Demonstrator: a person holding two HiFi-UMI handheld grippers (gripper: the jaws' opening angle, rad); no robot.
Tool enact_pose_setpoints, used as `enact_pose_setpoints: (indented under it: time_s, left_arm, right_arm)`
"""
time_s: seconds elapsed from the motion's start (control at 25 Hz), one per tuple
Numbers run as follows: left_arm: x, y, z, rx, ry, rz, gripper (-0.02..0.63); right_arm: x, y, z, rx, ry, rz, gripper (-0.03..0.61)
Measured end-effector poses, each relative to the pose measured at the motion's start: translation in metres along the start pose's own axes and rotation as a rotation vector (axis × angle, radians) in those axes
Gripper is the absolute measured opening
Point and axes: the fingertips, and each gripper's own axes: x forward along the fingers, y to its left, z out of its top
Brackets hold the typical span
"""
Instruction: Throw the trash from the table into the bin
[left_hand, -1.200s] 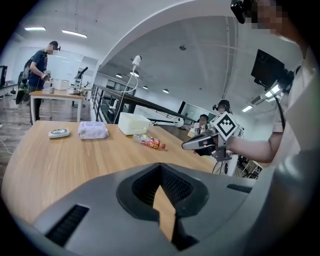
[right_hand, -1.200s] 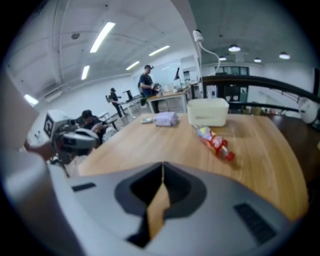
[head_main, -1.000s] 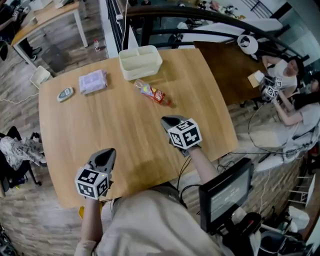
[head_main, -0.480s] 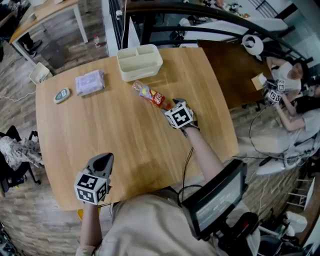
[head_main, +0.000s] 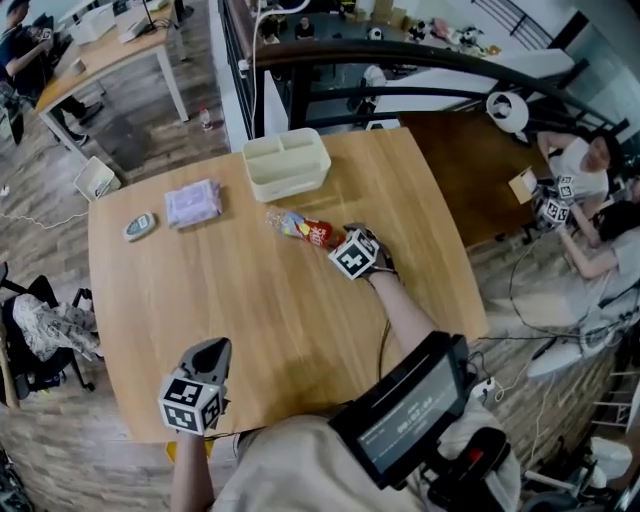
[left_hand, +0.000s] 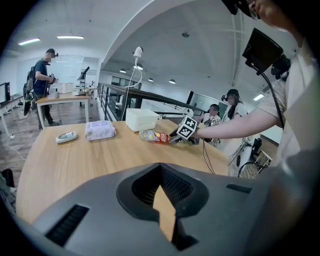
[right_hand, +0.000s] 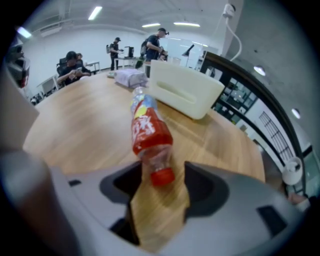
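Quick update from us: the right gripper (head_main: 338, 240) is down on the table (head_main: 250, 300) at the red-labelled plastic bottle (head_main: 300, 228). The bottle lies on its side, just near-right of the cream bin (head_main: 287, 165). The bin sits right at the table's far edge. Our left gripper (head_main: 210, 345) hangs over the near edge, jaws pressed together with nothing in them. Between the two grippers there's a big stretch of bare wood, so loads of room to move. The only other stuff is a purple tissue pack (head_main: 193, 203) and a small oval gadget (head_main: 140, 226), both well off to the far left. The table's right edge is fairly near the right gripper.

The head view hides the right jaw tips under the marker cube (head_main: 352, 257), but the right gripper view sorts that out. There the jaws have just been opening and stand spread wide. The bottle's red cap (right_hand: 162, 176) sits in the gap with neither pad pressing on it. The left gripper view gives us the side-on look: the right gripper's tips low at the tabletop, bottle next, bin just past it.
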Motion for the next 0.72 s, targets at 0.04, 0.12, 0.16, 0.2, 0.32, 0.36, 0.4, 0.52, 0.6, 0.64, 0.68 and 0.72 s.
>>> enact_pose_setpoints:
  time_s: [0.04,0.12,0.16,0.2,0.32,0.36,0.4,0.52,0.6,0.64,0.68,0.72]
  left_arm:
    - [-0.001,0.000,0.000,0.003,-0.001,0.005,0.020]
    - [0.000,-0.002,0.000,0.006,-0.002,0.011,0.020]
    - [-0.001,-0.004,-0.001,0.005,-0.003,0.013,0.020]
    - [-0.001,-0.004,-0.001,0.003,-0.004,0.015,0.020]
    - [-0.006,-0.002,-0.002,-0.004,-0.011,0.026,0.020]
    - [-0.008,-0.001,-0.002,-0.006,-0.015,0.029,0.020]
    - [-0.011,0.000,-0.003,-0.009,-0.019,0.032,0.020]
    - [-0.018,0.001,-0.006,-0.020,-0.028,0.041,0.020]
    - [-0.021,0.003,-0.006,-0.026,-0.036,0.048,0.020]
    - [-0.023,0.004,-0.006,-0.029,-0.040,0.051,0.020]
    - [-0.024,0.005,-0.007,-0.033,-0.043,0.053,0.020]
    - [-0.026,0.006,-0.009,-0.036,-0.048,0.054,0.020]
  right_arm:
    - [0.001,-0.001,0.001,-0.013,0.001,0.004,0.268]
    - [0.002,-0.002,0.001,-0.022,0.002,0.016,0.268]
    - [0.003,-0.001,0.001,-0.025,0.000,0.022,0.268]
    - [0.003,0.000,0.000,-0.032,0.003,0.026,0.268]
    - [0.004,0.006,0.000,-0.074,0.031,0.021,0.167]
    - [0.004,0.008,-0.001,-0.076,0.039,0.019,0.160]
    - [0.003,0.010,-0.002,-0.073,0.048,0.017,0.160]
    - [-0.001,0.013,-0.003,-0.069,0.062,0.008,0.160]
    - [-0.003,0.014,0.002,-0.079,0.049,0.003,0.160]
    - [-0.003,0.016,0.006,-0.082,0.039,0.003,0.160]
    - [-0.003,0.018,0.007,-0.080,0.038,0.007,0.158]
    - [-0.005,0.021,0.006,-0.070,0.046,0.015,0.159]
